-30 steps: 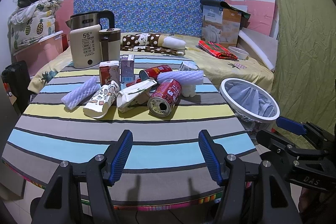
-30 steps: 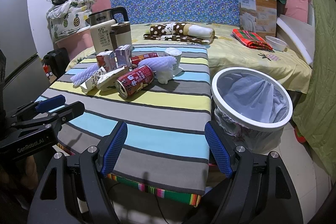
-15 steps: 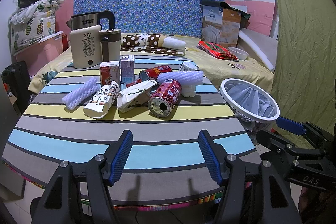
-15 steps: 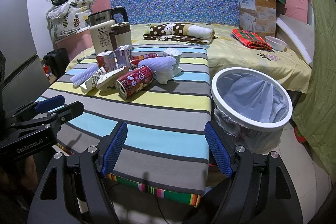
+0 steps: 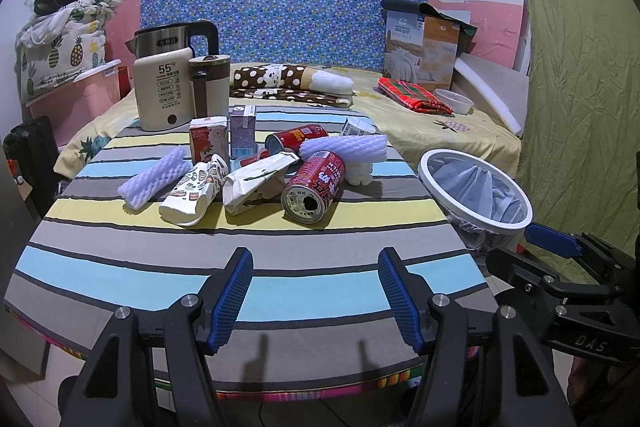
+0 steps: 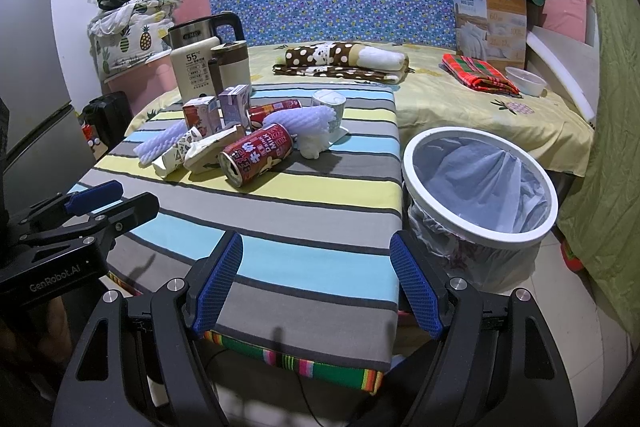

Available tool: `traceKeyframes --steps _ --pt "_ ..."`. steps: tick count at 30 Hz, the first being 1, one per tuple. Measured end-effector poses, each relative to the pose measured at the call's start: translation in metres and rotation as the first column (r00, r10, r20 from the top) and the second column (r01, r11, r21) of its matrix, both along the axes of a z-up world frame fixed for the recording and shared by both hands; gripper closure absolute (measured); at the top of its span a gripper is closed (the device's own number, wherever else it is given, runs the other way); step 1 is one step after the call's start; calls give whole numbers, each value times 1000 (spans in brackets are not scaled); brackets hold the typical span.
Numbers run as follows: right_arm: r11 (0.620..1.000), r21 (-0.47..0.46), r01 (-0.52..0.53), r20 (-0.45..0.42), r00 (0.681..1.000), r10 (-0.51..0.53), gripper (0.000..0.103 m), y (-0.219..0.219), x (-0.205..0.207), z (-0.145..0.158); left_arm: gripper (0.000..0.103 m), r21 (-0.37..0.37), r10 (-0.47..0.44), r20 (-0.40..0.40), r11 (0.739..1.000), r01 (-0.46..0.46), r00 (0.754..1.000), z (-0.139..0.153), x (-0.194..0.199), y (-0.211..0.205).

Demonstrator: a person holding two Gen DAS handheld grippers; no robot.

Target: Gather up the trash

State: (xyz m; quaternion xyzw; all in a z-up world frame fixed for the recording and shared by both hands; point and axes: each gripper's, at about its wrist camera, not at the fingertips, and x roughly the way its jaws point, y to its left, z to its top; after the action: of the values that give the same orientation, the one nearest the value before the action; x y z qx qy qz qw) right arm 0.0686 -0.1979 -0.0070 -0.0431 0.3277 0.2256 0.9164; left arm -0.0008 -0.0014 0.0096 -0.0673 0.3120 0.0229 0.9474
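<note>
A heap of trash lies mid-table on the striped cloth [image 5: 120,275]: a red can [image 5: 314,187] on its side, a second red can [image 5: 296,139], two crumpled paper cups [image 5: 194,193] [image 5: 256,181], white foam nets [image 5: 154,177] [image 5: 344,149], two small cartons [image 5: 208,141] [image 5: 242,131] and a small white cup [image 5: 356,127]. The red can [image 6: 256,153] also shows in the right wrist view. A white-rimmed bin [image 6: 480,183] with a plastic liner stands right of the table. My left gripper [image 5: 314,301] and right gripper [image 6: 316,285] hover open over the table's near edge, holding nothing.
A kettle [image 5: 164,87] and a brown-lidded mug [image 5: 210,83] stand at the table's far left. A bed [image 6: 460,99] with a folded blanket, a box and a bowl lies behind. A green curtain [image 5: 580,87] hangs at the right.
</note>
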Motion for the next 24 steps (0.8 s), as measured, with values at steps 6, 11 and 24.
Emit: traceKeyframes --steps 6,11,24 --pt "1000 0 0 0 1000 0 26 0 0 0 38 -2 0 0 1000 0 1000 1 0 0" --pt "1000 -1 -1 -3 1000 1 26 -1 1 -1 38 -15 2 -4 1000 -2 1000 0 1 1" --pt "1000 -9 -12 -28 1000 12 26 6 11 -7 38 13 14 -20 1000 -14 1000 -14 11 9"
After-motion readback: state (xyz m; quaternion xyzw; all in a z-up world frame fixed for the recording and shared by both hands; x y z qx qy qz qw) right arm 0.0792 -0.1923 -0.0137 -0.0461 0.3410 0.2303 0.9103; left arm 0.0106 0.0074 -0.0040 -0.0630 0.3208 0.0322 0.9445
